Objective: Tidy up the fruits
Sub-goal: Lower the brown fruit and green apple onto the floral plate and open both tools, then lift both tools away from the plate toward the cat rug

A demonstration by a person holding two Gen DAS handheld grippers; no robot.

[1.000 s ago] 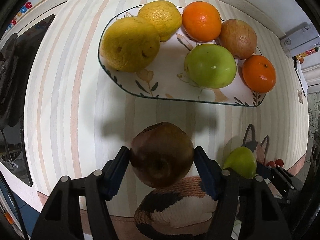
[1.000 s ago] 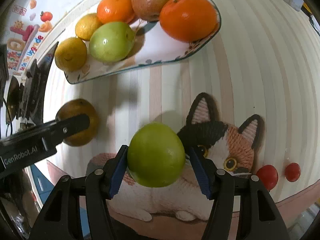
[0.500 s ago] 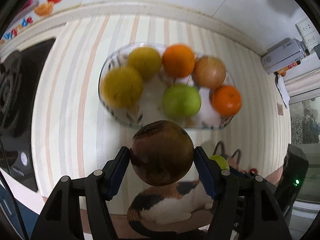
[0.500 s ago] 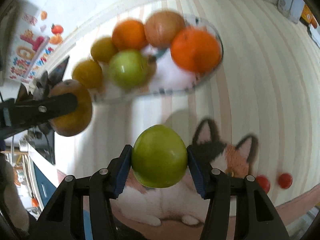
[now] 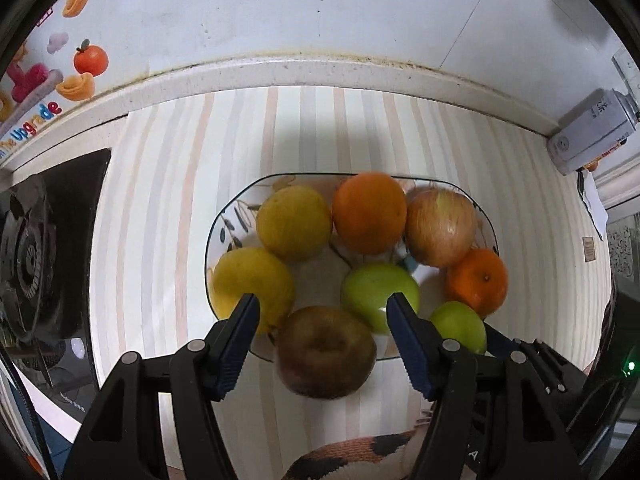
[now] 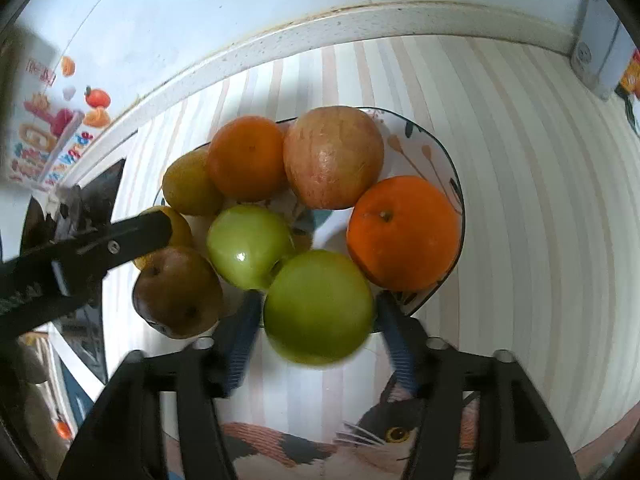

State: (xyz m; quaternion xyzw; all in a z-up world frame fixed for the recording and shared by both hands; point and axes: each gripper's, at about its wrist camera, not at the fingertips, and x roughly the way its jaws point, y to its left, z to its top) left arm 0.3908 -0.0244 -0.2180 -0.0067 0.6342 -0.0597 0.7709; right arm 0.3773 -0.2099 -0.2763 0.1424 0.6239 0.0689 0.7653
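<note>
Left wrist | wall sticker [image 5: 30,128] reads "Upgrade" | can [image 5: 592,134] label unreadable

Fruit crowds the plate [image 5: 224,220]; striped counter [image 5: 168,208] around it lies open, perhaps tighter beside the stove [image 5: 36,248]

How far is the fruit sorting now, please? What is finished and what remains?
Done: six fruits lie on the plate. In hand: the brown fruit sits at the plate's near edge between the left gripper's parted jaws, with gaps either side, so it looks released. The green apple is between the right gripper's blurred fingers; grip unclear. Left: withdraw both grippers.
</note>
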